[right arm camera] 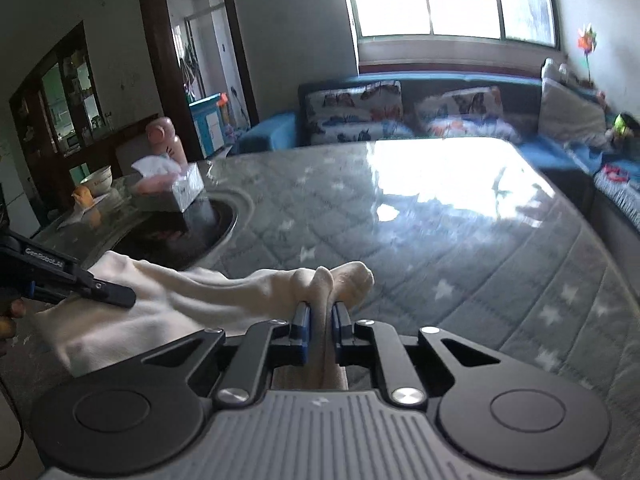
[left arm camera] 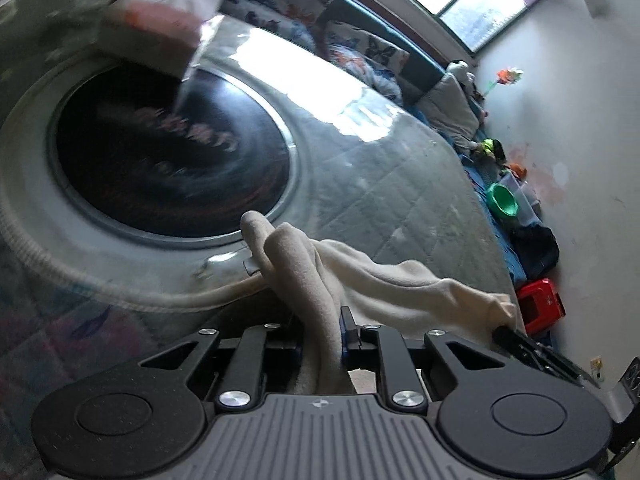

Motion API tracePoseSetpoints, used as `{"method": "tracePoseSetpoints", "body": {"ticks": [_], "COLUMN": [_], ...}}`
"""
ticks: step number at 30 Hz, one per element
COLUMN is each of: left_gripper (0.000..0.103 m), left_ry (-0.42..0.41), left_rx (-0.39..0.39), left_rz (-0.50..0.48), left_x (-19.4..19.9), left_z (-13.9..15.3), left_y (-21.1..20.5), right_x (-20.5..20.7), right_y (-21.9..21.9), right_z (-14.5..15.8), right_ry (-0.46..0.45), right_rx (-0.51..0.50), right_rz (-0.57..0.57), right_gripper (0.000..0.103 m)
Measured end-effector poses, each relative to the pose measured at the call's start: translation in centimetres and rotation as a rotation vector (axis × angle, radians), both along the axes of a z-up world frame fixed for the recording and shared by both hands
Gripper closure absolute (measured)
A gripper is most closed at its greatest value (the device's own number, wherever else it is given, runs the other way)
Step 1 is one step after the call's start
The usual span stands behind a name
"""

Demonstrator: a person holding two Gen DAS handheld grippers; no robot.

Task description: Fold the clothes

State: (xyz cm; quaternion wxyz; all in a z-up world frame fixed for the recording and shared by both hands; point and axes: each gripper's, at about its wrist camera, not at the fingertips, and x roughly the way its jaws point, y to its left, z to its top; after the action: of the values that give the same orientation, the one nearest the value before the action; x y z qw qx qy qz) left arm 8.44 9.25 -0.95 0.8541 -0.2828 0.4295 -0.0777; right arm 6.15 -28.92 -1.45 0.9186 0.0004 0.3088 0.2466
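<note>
From the left wrist camera, our left gripper [left arm camera: 320, 332] has its jaws clamped on a bunched fold of the cream garment [left arm camera: 360, 276], which rises between the pads and trails off to the right, where the dark tip of our right gripper [left arm camera: 506, 334] meets its far end. Beyond the cloth lies the quilted grey table cover [left arm camera: 400, 184] with a dark round inset [left arm camera: 172, 160] and a blurred tissue box [left arm camera: 160, 28] near the far left edge.

From the right wrist camera, our right gripper [right arm camera: 320, 320] is closed on another bunch of the same garment [right arm camera: 200, 292], knuckles of cloth poking up past the blue pads [right arm camera: 301, 320]. The cloth hangs slack leftward to our left gripper [right arm camera: 116, 294] at the table's near left edge. A sofa [right arm camera: 440, 120] stands beyond the table's far edge
</note>
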Motion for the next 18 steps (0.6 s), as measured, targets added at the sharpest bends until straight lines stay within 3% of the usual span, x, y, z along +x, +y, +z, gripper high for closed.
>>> {"method": "tracePoseSetpoints", "body": {"ticks": [10,18], "left_gripper": [0.087,0.087], "left_ry": [-0.037,-0.037], "left_rx": [0.011,0.032], "left_rz": [-0.115,-0.216], "left_x": [4.0,6.7], "left_z": [1.3,1.4], "left_y": [-6.3,-12.2], "right_x": [0.2,0.9], "right_y": [-3.6,-7.7], "right_z": [4.1,5.2], "right_ry": [-0.127,-0.166], "right_rx": [-0.077,-0.137], "right_rz": [-0.11,-0.223], "right_gripper": [0.093,0.093]}}
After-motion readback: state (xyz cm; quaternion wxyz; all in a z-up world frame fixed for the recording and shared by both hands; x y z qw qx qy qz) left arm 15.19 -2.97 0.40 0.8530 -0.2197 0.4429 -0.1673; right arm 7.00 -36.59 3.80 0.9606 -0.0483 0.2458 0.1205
